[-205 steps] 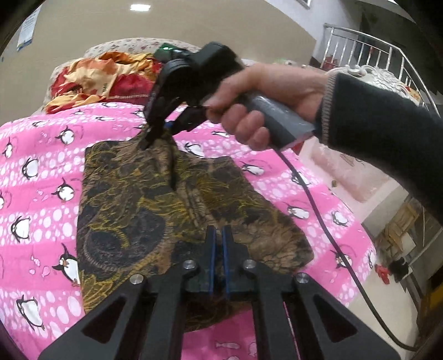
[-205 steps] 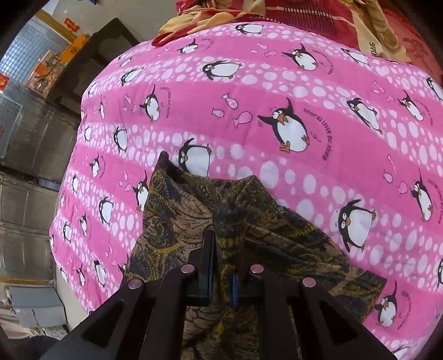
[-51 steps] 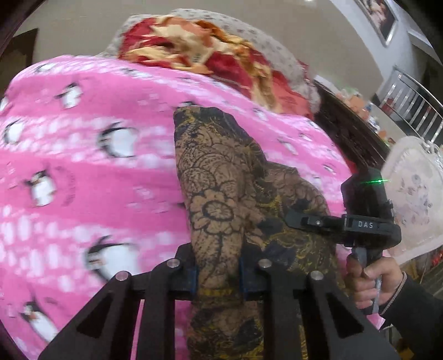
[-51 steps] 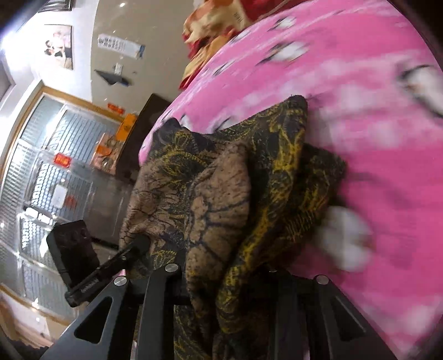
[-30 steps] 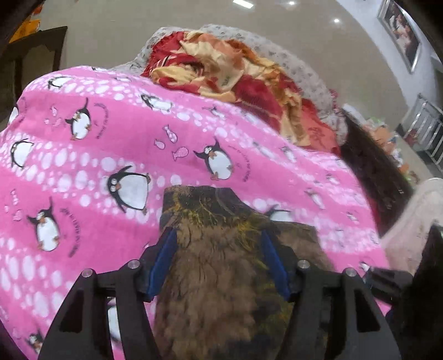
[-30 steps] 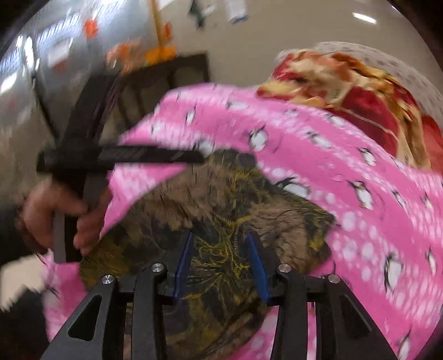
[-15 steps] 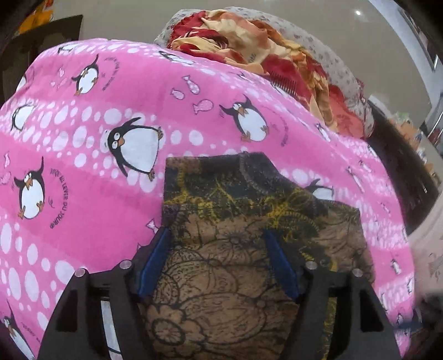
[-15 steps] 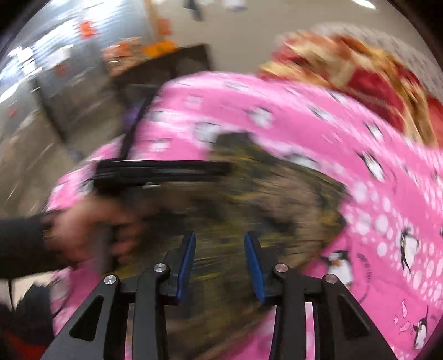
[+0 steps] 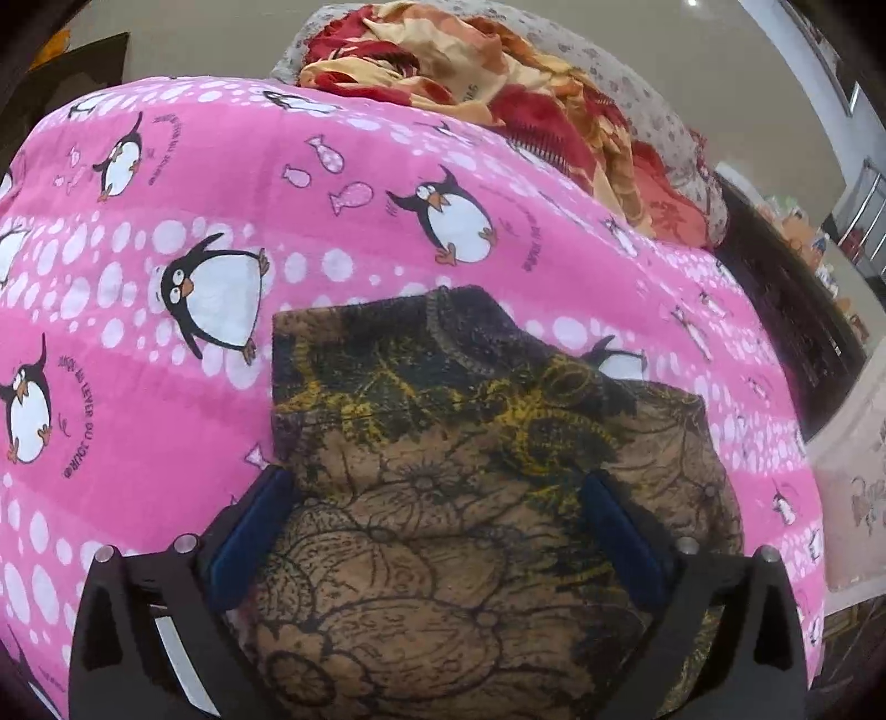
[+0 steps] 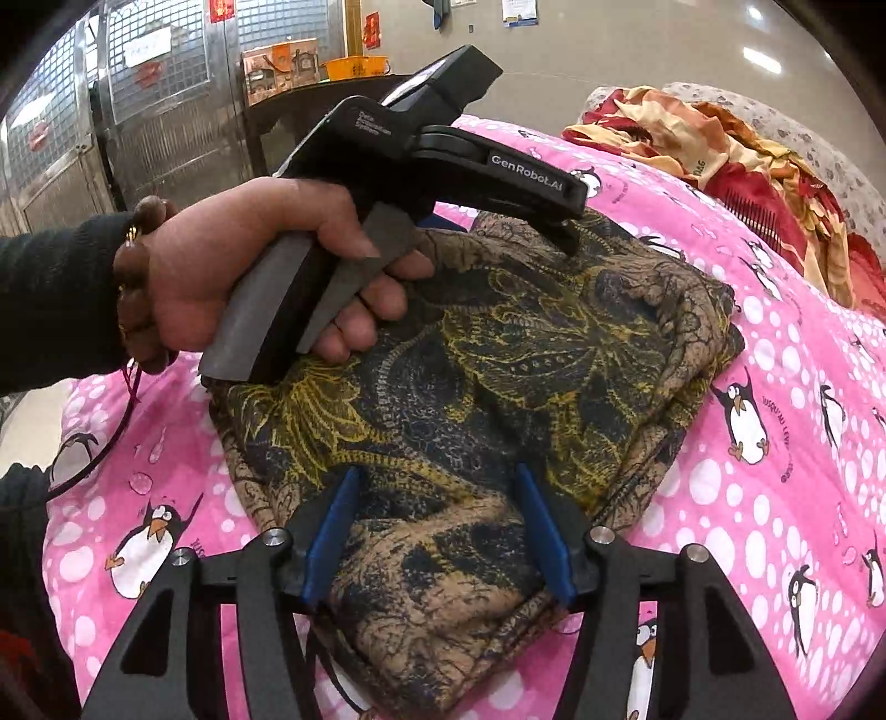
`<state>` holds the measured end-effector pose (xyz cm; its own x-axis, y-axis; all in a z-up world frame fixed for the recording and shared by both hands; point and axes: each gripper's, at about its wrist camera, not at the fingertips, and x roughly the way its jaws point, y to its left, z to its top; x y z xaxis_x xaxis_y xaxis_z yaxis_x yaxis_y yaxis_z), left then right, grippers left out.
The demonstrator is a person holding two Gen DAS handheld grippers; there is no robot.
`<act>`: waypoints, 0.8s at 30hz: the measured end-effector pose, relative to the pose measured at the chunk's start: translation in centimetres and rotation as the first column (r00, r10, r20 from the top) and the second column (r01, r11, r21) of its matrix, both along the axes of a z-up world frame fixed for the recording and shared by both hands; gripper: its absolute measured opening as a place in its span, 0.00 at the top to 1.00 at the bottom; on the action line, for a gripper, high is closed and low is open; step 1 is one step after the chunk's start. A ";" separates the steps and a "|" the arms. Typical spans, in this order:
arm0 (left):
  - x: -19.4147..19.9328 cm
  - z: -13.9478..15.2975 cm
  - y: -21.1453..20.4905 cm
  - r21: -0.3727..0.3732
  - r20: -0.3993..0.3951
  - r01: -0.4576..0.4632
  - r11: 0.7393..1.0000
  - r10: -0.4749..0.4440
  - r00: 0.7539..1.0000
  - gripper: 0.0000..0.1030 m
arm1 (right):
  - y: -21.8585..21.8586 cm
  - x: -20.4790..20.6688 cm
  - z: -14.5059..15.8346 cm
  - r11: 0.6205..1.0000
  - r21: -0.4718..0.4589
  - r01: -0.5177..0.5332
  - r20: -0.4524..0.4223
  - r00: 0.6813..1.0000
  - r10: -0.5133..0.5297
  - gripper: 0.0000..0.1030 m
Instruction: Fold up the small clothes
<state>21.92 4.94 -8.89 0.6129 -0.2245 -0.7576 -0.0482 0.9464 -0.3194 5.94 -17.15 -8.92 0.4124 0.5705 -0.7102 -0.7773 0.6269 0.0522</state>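
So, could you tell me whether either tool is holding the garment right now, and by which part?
Nothing is held. Both the left tool and right tool are open, jaws spread over the folded garment on the bed.

Black grippers (image 10: 437,526), blue pads (image 10: 326,531), dark sleeve (image 10: 50,299).

Bed cover: pink penguin-print sheet (image 9: 343,260) with white dots and small fish.
Far end of bed: crumpled red and orange blanket (image 9: 498,72) over a grey flowered pillow (image 9: 653,105).
Walls: plain beige wall (image 10: 637,39) with small notices pinned high.
Left side: metal mesh cabinet (image 10: 166,99) beside a dark wooden table (image 10: 288,122) carrying boxes.
Light: ceiling lamps (image 10: 761,58) lit.
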 end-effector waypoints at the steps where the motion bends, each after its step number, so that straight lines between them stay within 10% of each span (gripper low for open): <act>1: -0.1 0.0 -0.1 0.004 -0.004 0.001 1.000 -0.001 1.000 0.00 | 0.0 -0.2 0.0 1.000 -0.005 -0.003 0.014 1.000 0.003 0.36; 12: 1.0 -0.1 -1.0 0.096 -0.075 0.008 0.995 -0.001 0.997 0.00 | 0.6 -1.2 0.1 0.992 -0.097 0.076 0.073 0.995 -0.069 0.00; 20: 1.3 0.2 -1.8 0.153 -0.174 0.047 0.987 -0.020 0.984 0.00 | -0.4 0.4 -0.2 0.996 -0.054 0.070 -0.031 0.997 -0.072 0.00; 24: -1.8 2.1 0.0 0.137 -0.121 0.014 0.990 0.003 0.993 0.00 | -1.4 2.0 -0.8 0.987 -0.063 0.149 -0.254 0.954 -0.160 0.00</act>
<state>20.09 4.92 -6.82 0.5145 -0.1162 -0.8496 -0.0730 0.9812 -0.1784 7.99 -18.55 -9.73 0.2934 0.4807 -0.8263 -0.6345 0.7445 0.2078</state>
